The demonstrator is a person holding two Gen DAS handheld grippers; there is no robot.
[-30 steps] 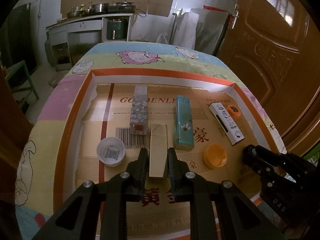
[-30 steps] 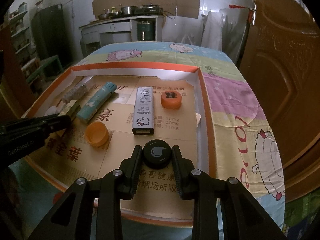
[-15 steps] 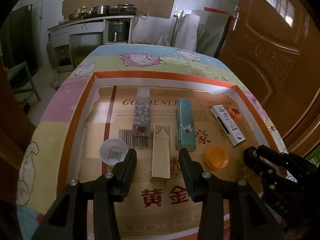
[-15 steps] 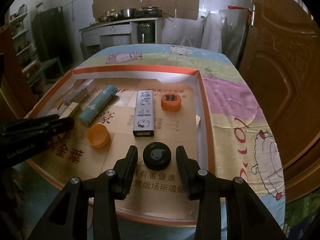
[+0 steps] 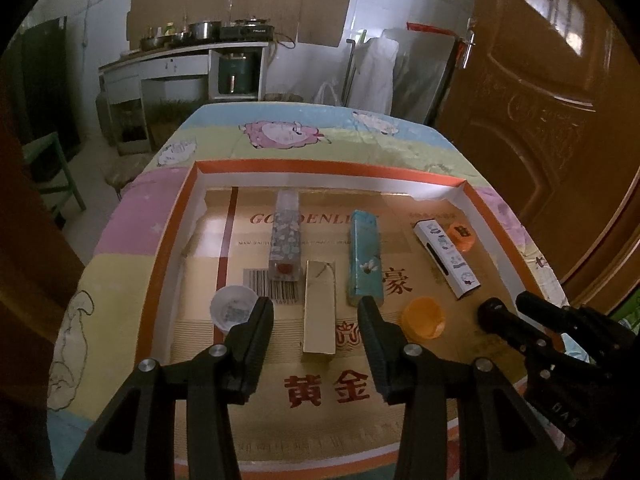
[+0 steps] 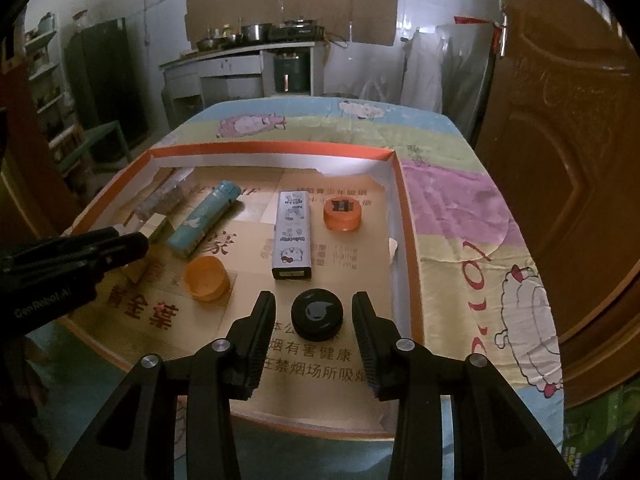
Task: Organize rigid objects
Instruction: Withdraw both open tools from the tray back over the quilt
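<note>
I am seeing the near edge of the cardboard tray cut off behind both grippers' black frames, so its near corners are hidden. In the right wrist view, the patterned tube and the gold box by the tray's left wall are partly blocked by the left gripper and hard to make out. Printing on the white carton is too small to read.

Left gripper is pointing down toward the tray, its jaws standing apart after just opening; the gold box is lying flat between them, touched by neither pad. Right gripper is angling down likewise, jaws apart after just opening, with the black round cap sitting between them near the tray's right wall, clear of both pads. Everything is resting on the tray atop the desk's cartoon cloth.
</note>
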